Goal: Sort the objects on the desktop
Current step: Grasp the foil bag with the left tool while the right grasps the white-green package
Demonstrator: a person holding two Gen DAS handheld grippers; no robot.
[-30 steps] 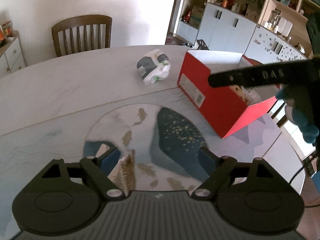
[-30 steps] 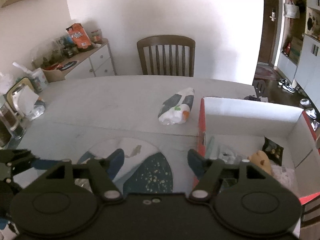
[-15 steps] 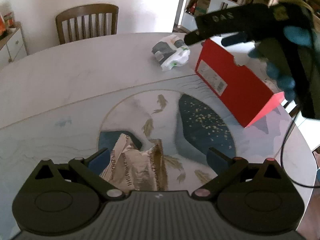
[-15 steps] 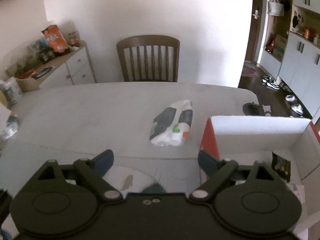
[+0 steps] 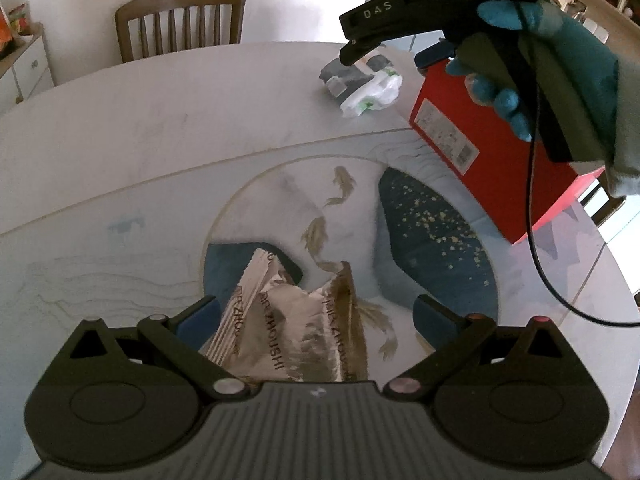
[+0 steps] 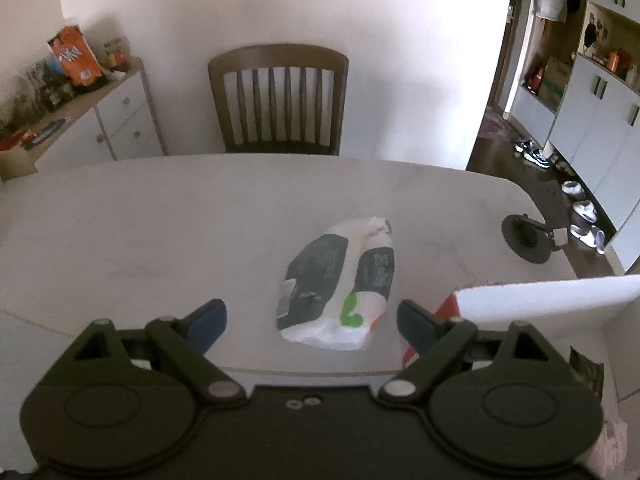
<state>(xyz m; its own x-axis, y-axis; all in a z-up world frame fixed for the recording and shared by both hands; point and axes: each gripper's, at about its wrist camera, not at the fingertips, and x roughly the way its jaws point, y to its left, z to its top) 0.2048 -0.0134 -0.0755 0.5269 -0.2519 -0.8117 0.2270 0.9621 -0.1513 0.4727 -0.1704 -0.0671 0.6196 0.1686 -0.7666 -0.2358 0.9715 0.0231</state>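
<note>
Pale marble tabletop (image 6: pixel 160 220) lies bare from the wooden chair (image 6: pixel 280 100) to the near rim, leaving wide free room left of the white-and-grey plastic packet (image 6: pixel 340 284). The right claw (image 6: pixel 312 318) has just been opening; its jaws stand spread, the packet ahead between them, untouched. The red box (image 5: pixel 492 148), with a white label too small to read, stands just right of the packet. The left claw (image 5: pixel 316 316) is spread too, the crumpled foil bag (image 5: pixel 296 320) between its fingers, not pinched; it reads "ZHOUSHI". "DAS" marks the right claw's arm, gripped by a blue-gloved hand (image 5: pixel 560 64).
</note>
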